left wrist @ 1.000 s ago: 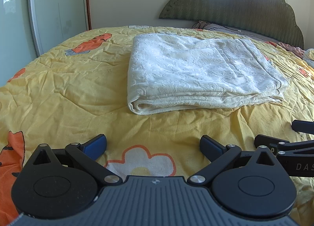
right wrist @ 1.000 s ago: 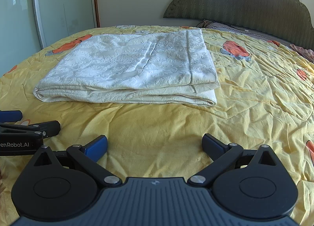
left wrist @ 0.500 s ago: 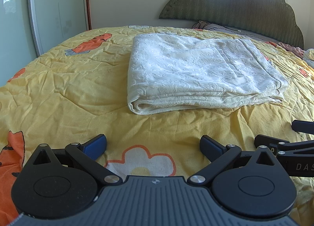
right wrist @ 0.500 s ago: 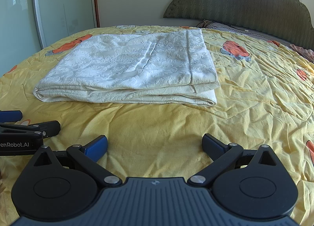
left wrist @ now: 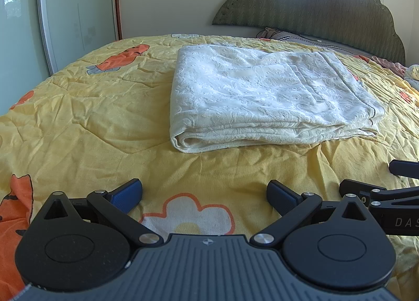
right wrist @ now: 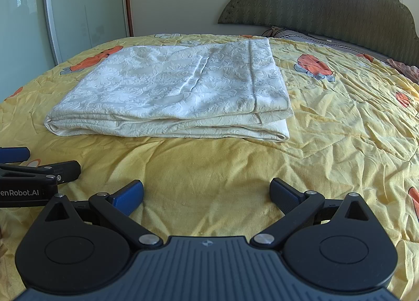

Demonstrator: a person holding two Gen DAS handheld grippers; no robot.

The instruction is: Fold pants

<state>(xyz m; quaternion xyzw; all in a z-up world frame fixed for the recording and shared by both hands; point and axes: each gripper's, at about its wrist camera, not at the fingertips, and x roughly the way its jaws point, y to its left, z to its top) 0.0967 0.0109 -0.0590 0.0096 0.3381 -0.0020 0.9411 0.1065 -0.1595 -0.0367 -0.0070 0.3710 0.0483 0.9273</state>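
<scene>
The cream patterned pants point(left wrist: 264, 96) lie folded in a flat rectangular stack on the yellow bedspread point(left wrist: 86, 123); they also show in the right wrist view point(right wrist: 172, 94). My left gripper point(left wrist: 204, 195) is open and empty, low over the bedspread, short of the stack's near edge. My right gripper point(right wrist: 207, 195) is open and empty too, just as far back from the stack. Each gripper shows at the edge of the other's view: the right one point(left wrist: 387, 191) and the left one point(right wrist: 31, 170).
The bedspread point(right wrist: 340, 131) is wrinkled, with orange and flower prints. A dark green padded headboard point(left wrist: 314, 10) and pillows point(left wrist: 288, 35) stand at the far end. Sliding glass wardrobe doors point(left wrist: 76, 10) line the left side.
</scene>
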